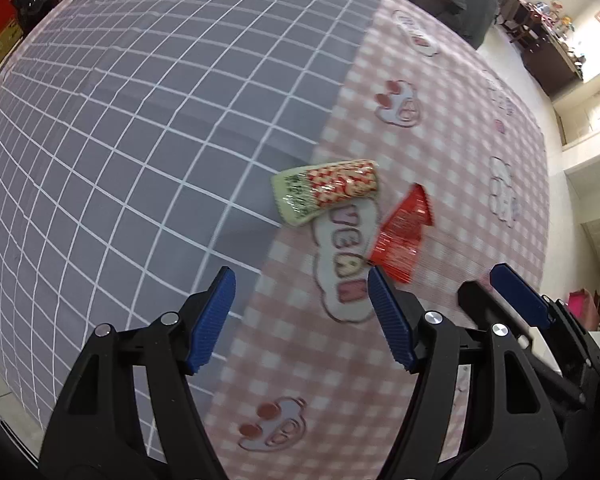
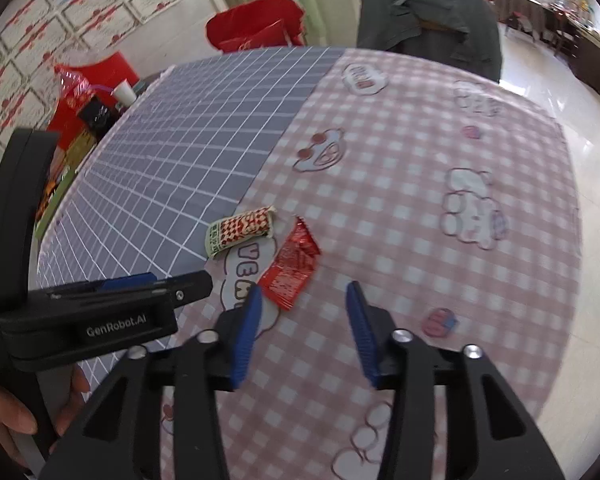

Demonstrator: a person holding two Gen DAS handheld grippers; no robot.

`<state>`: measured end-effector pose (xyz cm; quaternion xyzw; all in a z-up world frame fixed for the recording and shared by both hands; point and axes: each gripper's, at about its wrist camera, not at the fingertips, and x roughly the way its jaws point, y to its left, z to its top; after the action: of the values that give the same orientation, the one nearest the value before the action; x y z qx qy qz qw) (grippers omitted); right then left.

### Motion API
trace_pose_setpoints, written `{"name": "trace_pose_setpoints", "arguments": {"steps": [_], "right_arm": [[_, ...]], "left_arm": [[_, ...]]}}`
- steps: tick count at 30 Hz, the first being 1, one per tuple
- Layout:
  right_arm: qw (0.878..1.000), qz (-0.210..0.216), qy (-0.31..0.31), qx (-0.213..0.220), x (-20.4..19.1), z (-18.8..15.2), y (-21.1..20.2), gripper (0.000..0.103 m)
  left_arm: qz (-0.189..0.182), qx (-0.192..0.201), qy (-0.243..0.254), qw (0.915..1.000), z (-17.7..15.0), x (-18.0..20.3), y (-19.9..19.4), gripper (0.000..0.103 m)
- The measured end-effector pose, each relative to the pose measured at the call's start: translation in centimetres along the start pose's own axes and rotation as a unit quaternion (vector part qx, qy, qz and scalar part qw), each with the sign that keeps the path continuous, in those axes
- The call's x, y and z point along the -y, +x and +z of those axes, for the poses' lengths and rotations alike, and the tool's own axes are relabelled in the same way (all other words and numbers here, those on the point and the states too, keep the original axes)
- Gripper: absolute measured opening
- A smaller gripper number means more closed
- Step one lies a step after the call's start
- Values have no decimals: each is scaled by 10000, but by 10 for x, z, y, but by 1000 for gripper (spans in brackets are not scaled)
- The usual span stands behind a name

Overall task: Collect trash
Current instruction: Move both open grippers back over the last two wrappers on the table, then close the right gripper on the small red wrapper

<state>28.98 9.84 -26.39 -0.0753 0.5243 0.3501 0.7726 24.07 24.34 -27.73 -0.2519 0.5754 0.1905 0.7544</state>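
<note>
- The left claw (image 1: 302, 312) hangs over the surface with its blue-padded jaws spread wide and nothing between them; below the gap lie the seam of the two cloths and a printed cloud with letters.
- The right claw (image 2: 304, 322) is also released, its jaws apart and empty, above the pink checked cloth (image 2: 400, 208).
- The two claws sit side by side: in the left wrist view the right claw's blue finger (image 1: 518, 294) shows at the lower right, and in the right wrist view the left device's black body (image 2: 100, 320) fills the lower left, with a hand (image 2: 16, 412) gripping its handle.
- A red foil wrapper (image 2: 292, 266) lies flat on the pink cloth just ahead of the right claw, its near corner close to that claw's left fingertip; whether they touch cannot be told.
- A second wrapper, cream with a red-and-white check pattern (image 2: 240, 230), lies just beside the red one, across the seam where the pink cloth meets the grey grid cloth (image 2: 188, 152).
- In the left wrist view both wrappers lie ahead of the left claw: the checked one (image 1: 326, 190) toward the grey side, the red one (image 1: 402, 232) near the right jaw's tip.
- Beyond the surface's far edge stand a chair draped in dark fabric (image 2: 428, 20), a white paper cup (image 2: 125, 91) and red bags (image 2: 256, 28).
</note>
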Motion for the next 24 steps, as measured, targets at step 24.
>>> {"name": "trace_pose_setpoints", "arguments": {"steps": [24], "right_arm": [[9964, -299, -654, 440, -1, 9, 60, 24]], "left_arm": [[94, 891, 826, 9925, 19, 7, 33, 72]]}}
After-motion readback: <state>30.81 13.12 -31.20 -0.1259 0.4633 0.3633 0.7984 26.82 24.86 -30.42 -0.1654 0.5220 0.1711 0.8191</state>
